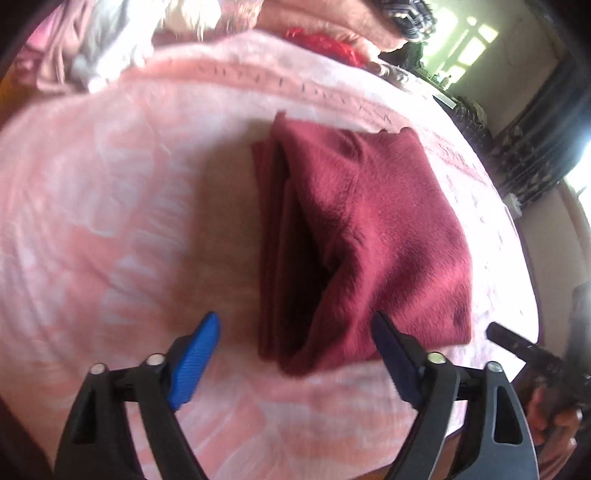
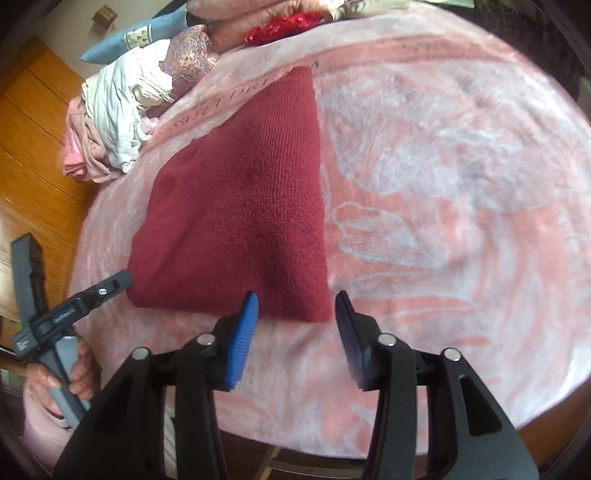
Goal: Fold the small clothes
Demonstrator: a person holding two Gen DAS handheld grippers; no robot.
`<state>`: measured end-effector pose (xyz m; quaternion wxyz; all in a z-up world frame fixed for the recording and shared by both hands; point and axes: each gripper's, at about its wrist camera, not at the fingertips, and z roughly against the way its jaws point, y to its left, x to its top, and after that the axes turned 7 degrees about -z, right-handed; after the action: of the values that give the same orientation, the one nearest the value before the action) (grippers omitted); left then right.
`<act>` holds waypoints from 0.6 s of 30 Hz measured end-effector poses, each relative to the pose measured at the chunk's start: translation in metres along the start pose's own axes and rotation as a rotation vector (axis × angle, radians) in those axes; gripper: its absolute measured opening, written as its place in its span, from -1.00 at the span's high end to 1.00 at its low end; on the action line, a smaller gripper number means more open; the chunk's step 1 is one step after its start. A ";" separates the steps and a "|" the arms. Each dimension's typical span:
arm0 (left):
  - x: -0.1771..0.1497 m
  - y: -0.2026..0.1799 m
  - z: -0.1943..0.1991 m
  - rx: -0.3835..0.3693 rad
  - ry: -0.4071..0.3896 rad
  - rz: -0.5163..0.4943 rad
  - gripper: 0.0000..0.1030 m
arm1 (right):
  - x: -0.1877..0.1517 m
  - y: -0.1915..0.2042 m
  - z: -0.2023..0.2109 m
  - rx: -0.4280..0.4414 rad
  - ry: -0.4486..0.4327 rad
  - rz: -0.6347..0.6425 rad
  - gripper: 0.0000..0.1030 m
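A dark red knitted garment [image 1: 369,229] [image 2: 240,206] lies folded into a thick rectangle on a pink patterned blanket [image 1: 110,221] [image 2: 443,184]. Its layered open edge faces left in the left wrist view. My left gripper [image 1: 295,325] hangs open and wide above the garment's near edge, its pads pressing on nothing. My right gripper [image 2: 297,297] is open over the garment's near right corner, also clear of the cloth. A hand holds the left gripper [image 2: 74,306] at the garment's left side. The right gripper [image 1: 517,343] shows at the far right.
A pile of pale and pink clothes [image 2: 118,118] [image 1: 103,48] sits at the blanket's far left. A shiny red item [image 2: 284,24] [image 1: 325,40] and a blue pillow [image 2: 125,37] lie behind. Wooden furniture [image 2: 33,147] stands left; a bright window [image 1: 465,40] lies beyond.
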<state>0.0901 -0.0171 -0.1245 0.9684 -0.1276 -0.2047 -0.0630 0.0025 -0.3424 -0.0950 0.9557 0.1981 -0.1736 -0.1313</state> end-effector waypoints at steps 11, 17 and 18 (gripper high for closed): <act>-0.020 -0.040 0.052 0.099 0.029 -0.026 -0.92 | -0.031 0.036 0.042 -0.188 -0.046 0.095 -0.79; -0.032 -0.060 0.075 0.168 -0.019 -0.090 -0.92 | -0.040 0.042 0.052 -0.193 -0.066 0.106 -0.82; -0.033 -0.063 0.079 0.169 -0.030 -0.097 -0.92 | -0.042 0.044 0.054 -0.188 -0.069 0.109 -0.82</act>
<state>0.0187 -0.0537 -0.0541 0.9684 -0.0365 -0.2296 -0.0905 -0.0479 -0.3080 -0.0415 0.9693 0.0932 -0.2036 -0.1016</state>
